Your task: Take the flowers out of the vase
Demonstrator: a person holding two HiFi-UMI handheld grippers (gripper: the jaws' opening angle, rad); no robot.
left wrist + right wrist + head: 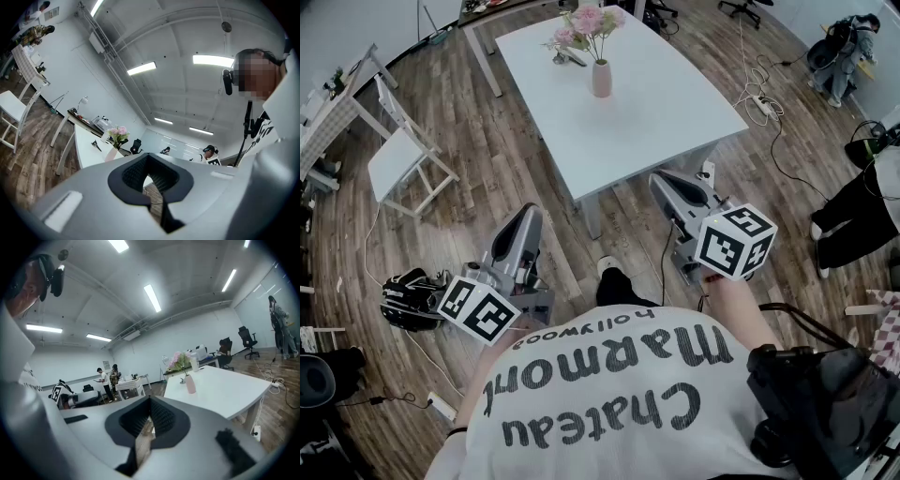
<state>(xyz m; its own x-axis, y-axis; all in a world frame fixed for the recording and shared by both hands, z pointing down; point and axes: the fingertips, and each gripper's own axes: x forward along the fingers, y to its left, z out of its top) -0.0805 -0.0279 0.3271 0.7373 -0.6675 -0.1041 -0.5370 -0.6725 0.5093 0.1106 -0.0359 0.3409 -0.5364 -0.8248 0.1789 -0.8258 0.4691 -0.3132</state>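
Pink flowers (586, 23) stand in a slim pink vase (601, 79) on the far half of a white table (675, 103). Both grippers hang close to my body, well short of the table's near edge. My left gripper (525, 214) is over the wooden floor at lower left, jaws together and empty. My right gripper (661, 178) is near the table's front corner, also shut with nothing in it. The left gripper view has the flowers (118, 133) and vase (111, 153) far off beyond the closed jaws. From the right gripper view, flowers (178, 360) and vase (191, 384) stand far ahead, right of the jaws.
A small dark object (572, 58) lies on the table beside the vase. A white chair (398, 155) stands left of the table. A black bag (408, 300) sits on the floor by my left gripper. Cables (759, 94) trail right of the table, and a person (862, 206) stands at the right edge.
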